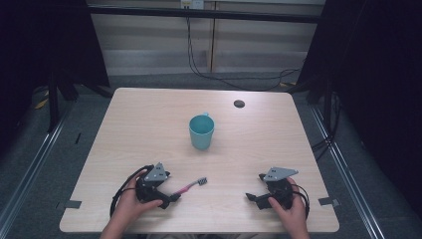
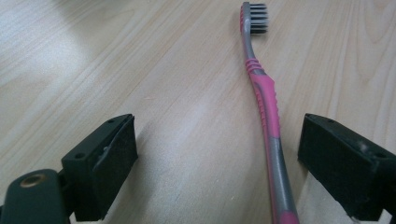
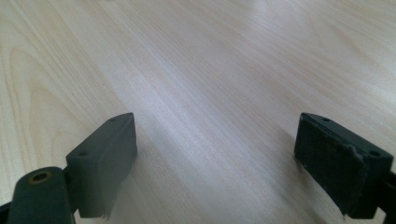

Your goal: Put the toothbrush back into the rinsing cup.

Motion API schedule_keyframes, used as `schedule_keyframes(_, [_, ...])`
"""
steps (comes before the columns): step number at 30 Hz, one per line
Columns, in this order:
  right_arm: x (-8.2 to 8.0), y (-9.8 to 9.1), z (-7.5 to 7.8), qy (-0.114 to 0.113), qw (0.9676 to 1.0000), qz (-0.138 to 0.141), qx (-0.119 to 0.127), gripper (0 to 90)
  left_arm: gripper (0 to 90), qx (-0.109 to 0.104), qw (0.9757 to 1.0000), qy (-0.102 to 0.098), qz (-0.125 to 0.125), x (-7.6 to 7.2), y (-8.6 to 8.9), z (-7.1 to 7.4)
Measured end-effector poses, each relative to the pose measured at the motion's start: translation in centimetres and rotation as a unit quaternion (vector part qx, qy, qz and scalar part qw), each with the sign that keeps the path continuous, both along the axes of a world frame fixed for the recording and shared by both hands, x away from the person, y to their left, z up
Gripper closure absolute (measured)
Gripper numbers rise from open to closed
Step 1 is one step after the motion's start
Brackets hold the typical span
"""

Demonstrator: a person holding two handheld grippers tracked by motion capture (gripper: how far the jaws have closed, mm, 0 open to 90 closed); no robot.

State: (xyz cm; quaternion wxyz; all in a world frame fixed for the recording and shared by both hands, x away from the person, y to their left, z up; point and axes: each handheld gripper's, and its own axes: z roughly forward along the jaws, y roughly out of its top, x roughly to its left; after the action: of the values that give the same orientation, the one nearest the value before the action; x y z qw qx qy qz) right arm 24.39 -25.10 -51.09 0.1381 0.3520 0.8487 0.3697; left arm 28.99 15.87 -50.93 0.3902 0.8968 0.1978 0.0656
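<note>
Flat on the table, toothbrush [image 2: 267,107] lies between the left gripper's [image 2: 219,154] wide-spread fingers [image 2: 343,163].

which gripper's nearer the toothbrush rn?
Left. The left gripper has the toothbrush lying between its open jaws, untouched. The right gripper sits open across the table, well off to the side.

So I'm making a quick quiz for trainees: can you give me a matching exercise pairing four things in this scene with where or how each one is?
Things:
1. toothbrush
2. cup
3. right tool
4. round hole

Places or states:
A. far side of the table, right of centre
B. open over bare wood, near right
C. lying flat between the left tool's open jaws
D. upright near the table's middle

Pairs: 1-C, 2-D, 3-B, 4-A
</note>
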Motion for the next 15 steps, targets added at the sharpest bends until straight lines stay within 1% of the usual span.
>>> schedule_keyframes(6, [0.0, 0.0, 0.0, 0.0, 1.0, 0.0, 0.0, 12.6, 11.4, 0.0, 1.0, 0.001, 0.0, 0.0, 0.0, 0.0])
schedule_keyframes(7, [0.0, 0.0, 0.0, 0.0, 1.0, 0.0, 0.0, 12.6, 11.4, 0.006, 1.0, 0.001, -0.002, 0.0, 0.0, 0.1])
schedule_keyframes(9, [0.0, 0.0, 0.0, 0.0, 1.0, 0.0, 0.0, 12.6, 11.8, 0.008, 1.0, 0.004, -0.001, 0.0, -0.2, 0.2])
schedule_keyframes(11, [0.0, 0.0, 0.0, 0.0, 1.0, 0.0, 0.0, 12.6, 12.6, 0.015, 0.9999, 0.006, -0.004, 0.0, -0.2, 0.3])
schedule_keyframes(13, [0.0, 0.0, 0.0, 0.0, 1.0, 0.0, 0.0, 12.6, 16.0, 0.028, 0.9995, 0.011, -0.007, 0.0, -0.4, 0.7])
schedule_keyframes(15, [0.0, 0.0, 0.0, 0.0, 1.0, 0.0, 0.0, 12.6, 16.9, 0.048, 0.9985, 0.018, -0.015, 0.0, -0.6, 1.0])
